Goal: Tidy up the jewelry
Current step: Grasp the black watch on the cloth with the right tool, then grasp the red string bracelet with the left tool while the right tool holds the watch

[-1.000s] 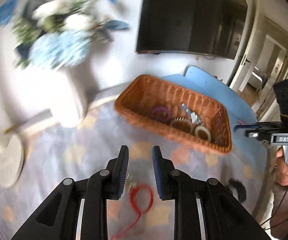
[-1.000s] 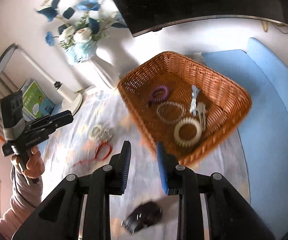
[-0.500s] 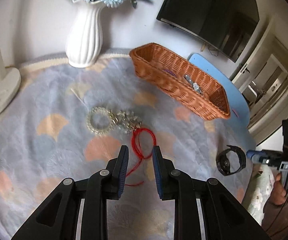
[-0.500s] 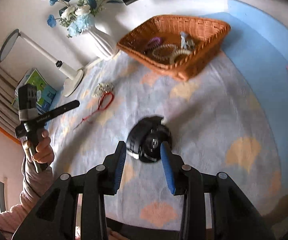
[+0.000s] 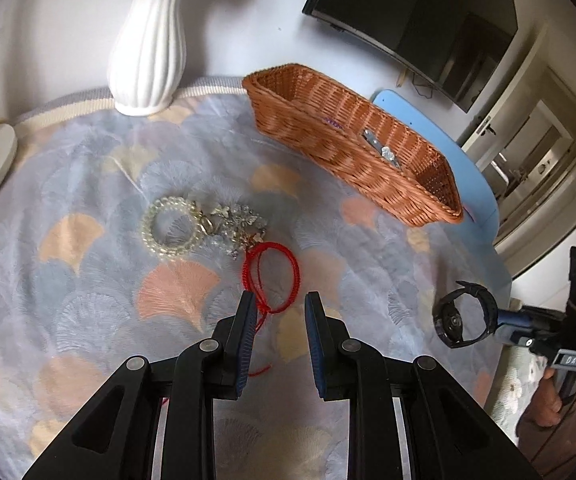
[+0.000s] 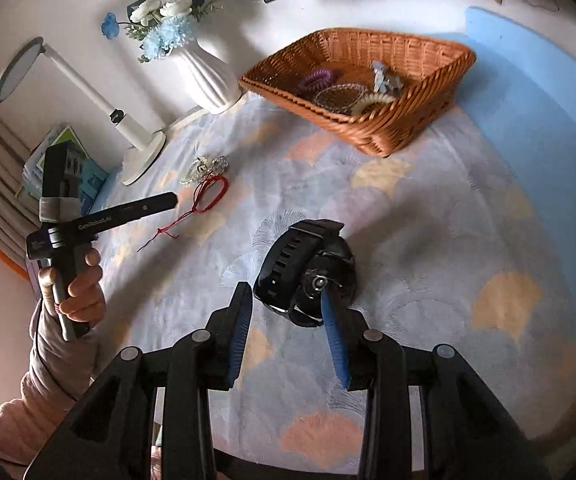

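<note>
Reaching for two things at once, we hold the left tool (image 5: 277,308) low over the red string bracelet (image 5: 271,276), and its two fingers stand apart with nothing between them. The near end of the red loop lies just in front of the left finger, and its thin tail runs back under that finger. Our right tool (image 6: 285,302) is open too, and the black watch (image 6: 306,270) lies on the counter (image 6: 428,240) right at its tips. The blue right finger (image 6: 330,312) looks as if it touches the watch face, but the watch is not squeezed yet. We think this is the picking-up step. The brown wicker basket (image 6: 408,120) sits farther back on the flowery cloth, well apart from both tools. It already holds a purple hair tie (image 6: 316,79), a clear bead bracelet (image 6: 338,94), a cream ring (image 6: 372,101) and a silvery clip (image 6: 386,80). A pearly bracelet (image 5: 169,226) and a sparkly clump of jewelry (image 5: 237,226) lie together just beside the red loop, still out on the cloth. Next we would push the right tool a bit more around the watch and close it on the strap or the round body. The left tool needs to drop and pinch the thin string, which is flat and could slip out. Then both things can go to the basket.
</note>
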